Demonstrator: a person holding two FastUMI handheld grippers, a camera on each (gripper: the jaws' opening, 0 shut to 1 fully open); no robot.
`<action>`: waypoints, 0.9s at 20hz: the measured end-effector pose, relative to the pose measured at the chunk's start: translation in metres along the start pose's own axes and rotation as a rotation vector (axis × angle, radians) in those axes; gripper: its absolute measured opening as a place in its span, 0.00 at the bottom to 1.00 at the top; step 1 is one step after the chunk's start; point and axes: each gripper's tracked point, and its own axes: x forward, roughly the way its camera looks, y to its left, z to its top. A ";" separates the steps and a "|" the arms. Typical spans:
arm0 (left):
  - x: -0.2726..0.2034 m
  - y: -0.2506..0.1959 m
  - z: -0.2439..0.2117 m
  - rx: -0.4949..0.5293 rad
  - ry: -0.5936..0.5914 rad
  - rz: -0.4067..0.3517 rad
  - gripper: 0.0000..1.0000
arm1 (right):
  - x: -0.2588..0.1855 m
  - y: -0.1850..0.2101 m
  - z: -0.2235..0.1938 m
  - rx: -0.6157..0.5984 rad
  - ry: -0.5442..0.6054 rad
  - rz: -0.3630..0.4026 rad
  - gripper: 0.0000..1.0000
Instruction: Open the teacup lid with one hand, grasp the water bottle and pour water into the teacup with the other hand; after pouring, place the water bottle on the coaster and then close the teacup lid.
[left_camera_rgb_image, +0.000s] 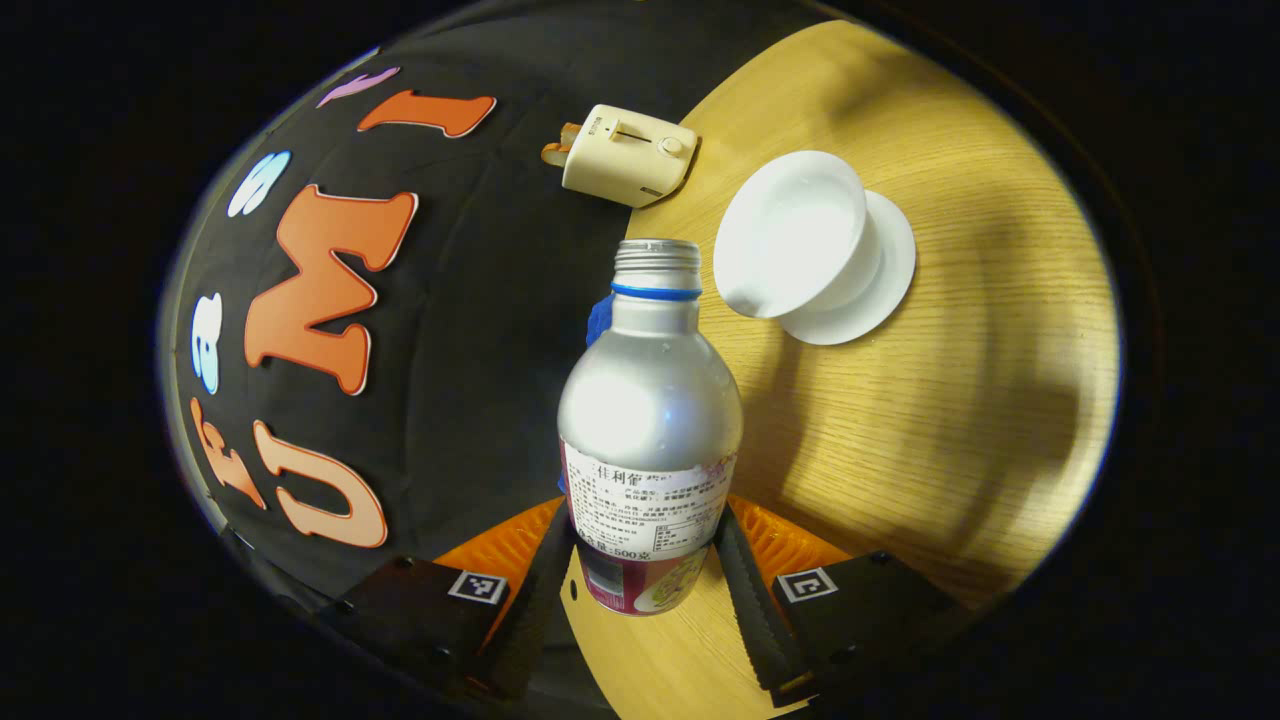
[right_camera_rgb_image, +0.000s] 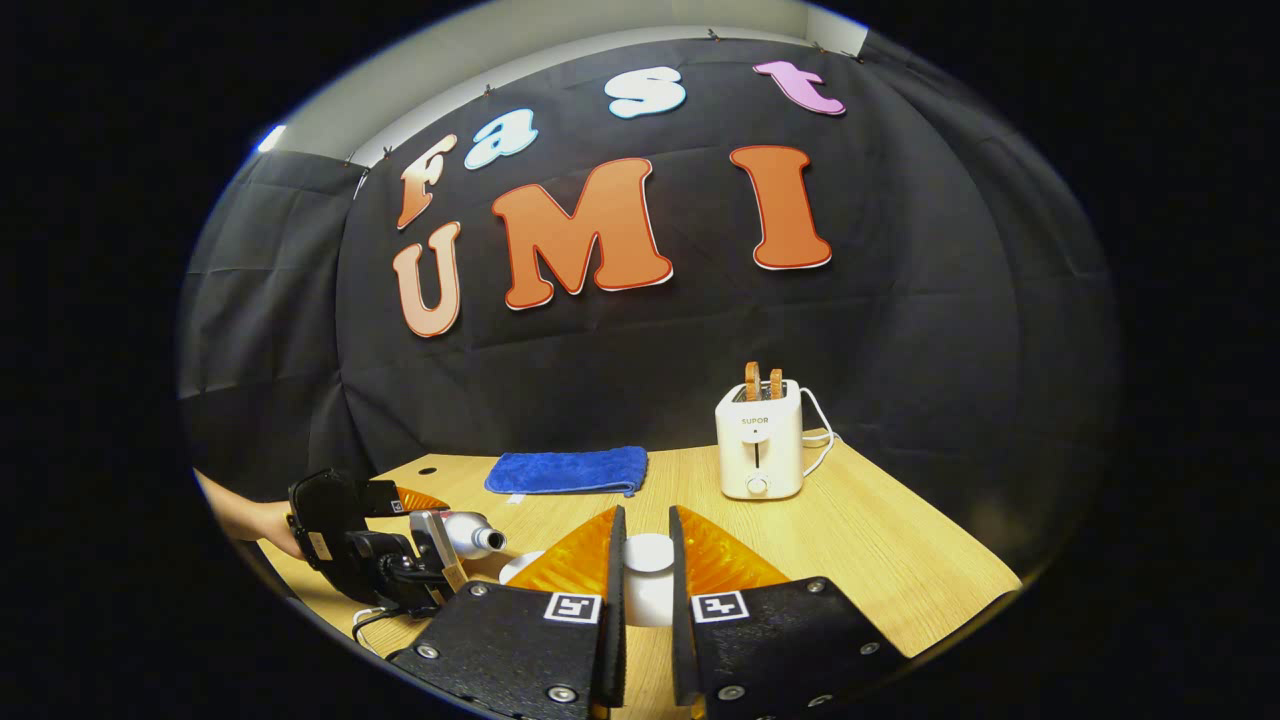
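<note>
The bottle is clamped between the left gripper's jaws, its mouth toward the open cup at one o'clock. The lid is pinched by the right gripper. The mouth should be centred over the cup before further tilting, slowly.

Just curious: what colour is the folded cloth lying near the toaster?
Blue. The folded cloth shows best in the right gripper view, left of the toaster.
</note>
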 end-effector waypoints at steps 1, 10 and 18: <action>0.000 0.001 0.002 0.027 -0.001 0.002 0.82 | -0.001 -0.002 -0.001 0.000 0.002 -0.002 0.18; 0.003 0.010 0.005 0.231 0.003 0.002 0.83 | -0.004 -0.009 -0.010 0.002 0.020 0.000 0.19; 0.006 0.025 0.011 0.385 -0.005 0.035 0.82 | -0.007 -0.009 -0.013 -0.008 0.027 0.011 0.19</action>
